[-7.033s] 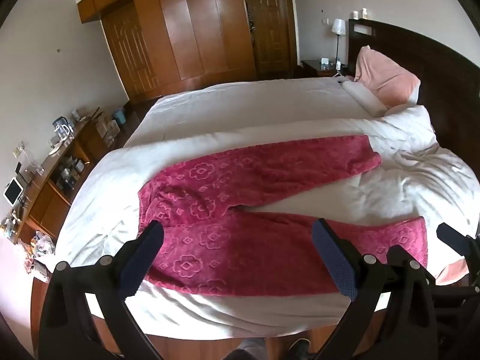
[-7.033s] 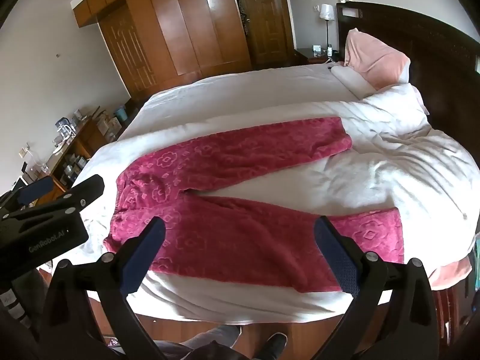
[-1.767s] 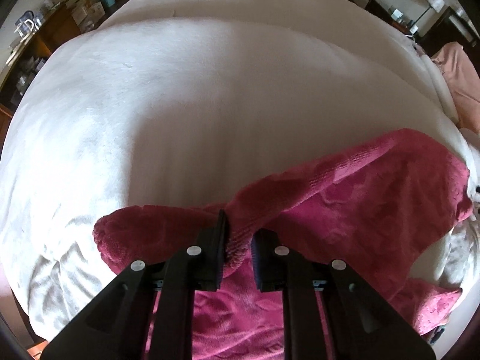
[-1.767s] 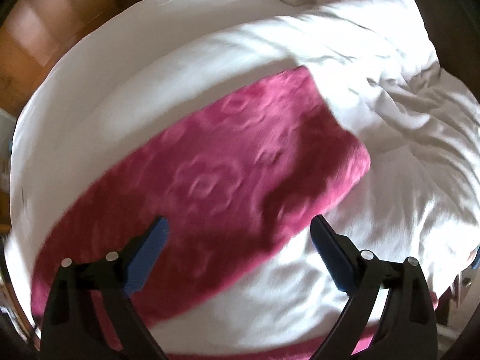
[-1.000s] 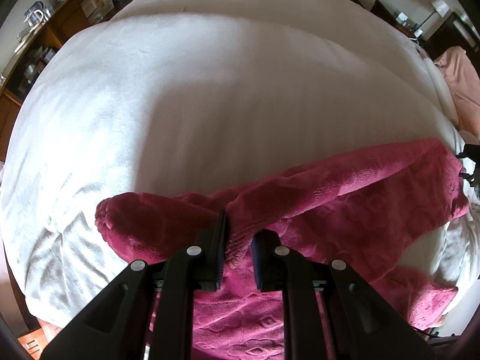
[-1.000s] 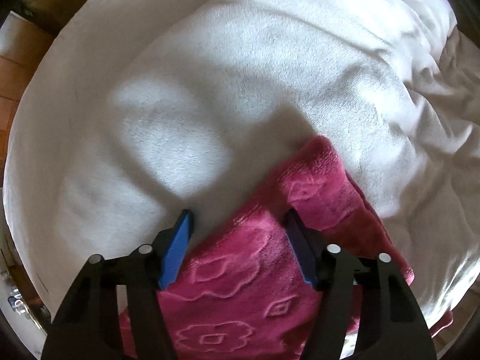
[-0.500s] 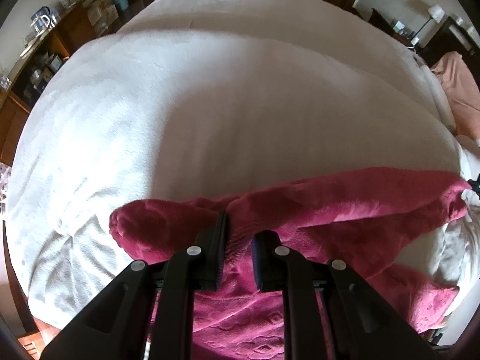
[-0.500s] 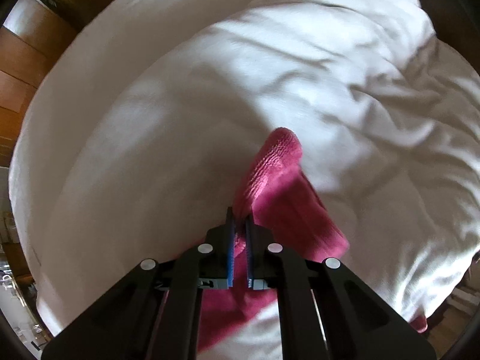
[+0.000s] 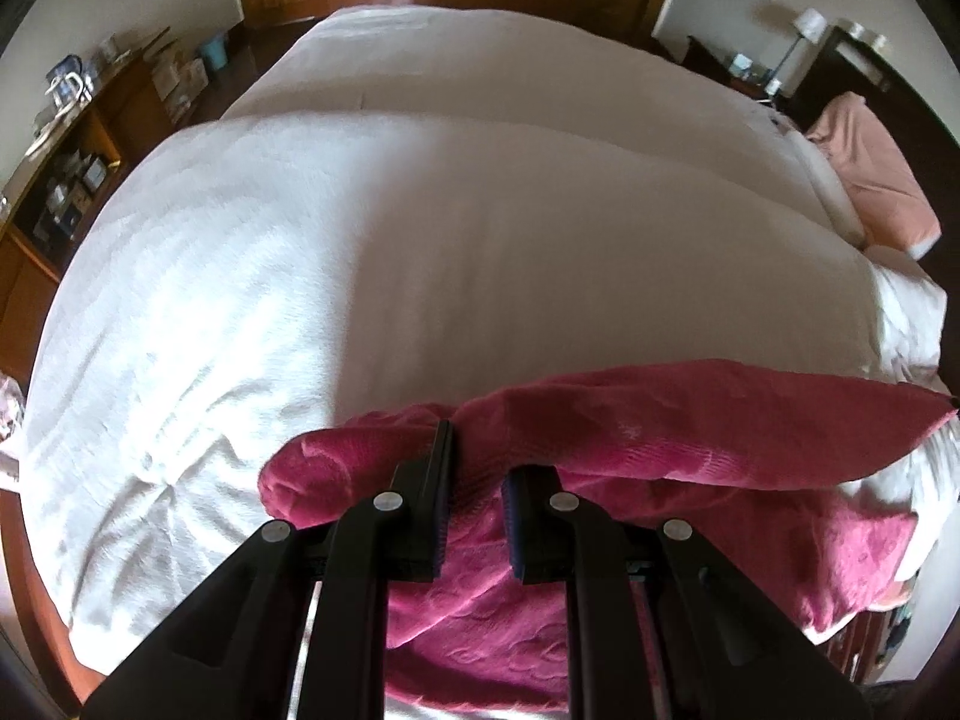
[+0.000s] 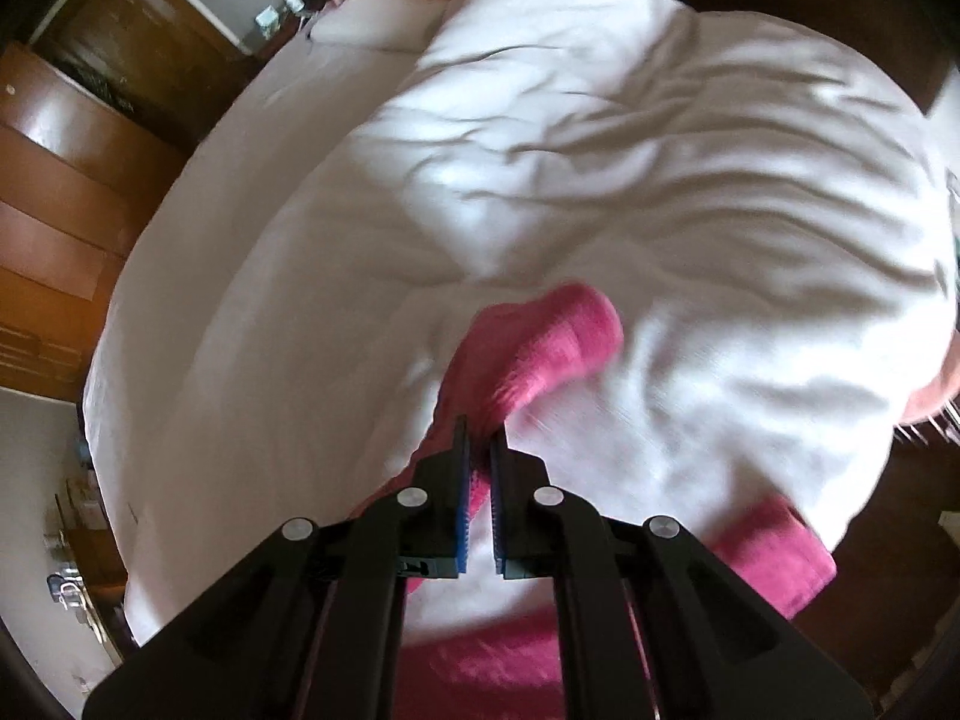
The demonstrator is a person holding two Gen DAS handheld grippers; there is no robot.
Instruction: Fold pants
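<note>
Holding pants (image 9: 660,438) leg taut between both grippers: left gripper (image 9: 474,468) jaws clamped at waist end, right gripper (image 10: 477,450) jaws clamped at cuff; long axis spans across bed (image 9: 420,240), second leg nearer.

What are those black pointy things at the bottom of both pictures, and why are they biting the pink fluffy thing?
Those black things are grabbers, a bit like big tongs. A person holds one in each hand, and each grabber has a small camera that looks out along its two fingers. So one picture is what the left gripper sees, and the other is what the right gripper sees. The round, bent look comes from the wide lens.

The pink fluffy thing is a pair of pants lying on a big bed with a white blanket. Both grabbers are squeezed shut on the pants: the left one pinches a thick bunch of fabric, and the right one pinches a thin edge of one leg. The person is folding the pants. Far back there is a pink pillow and a wooden wardrobe.
</note>
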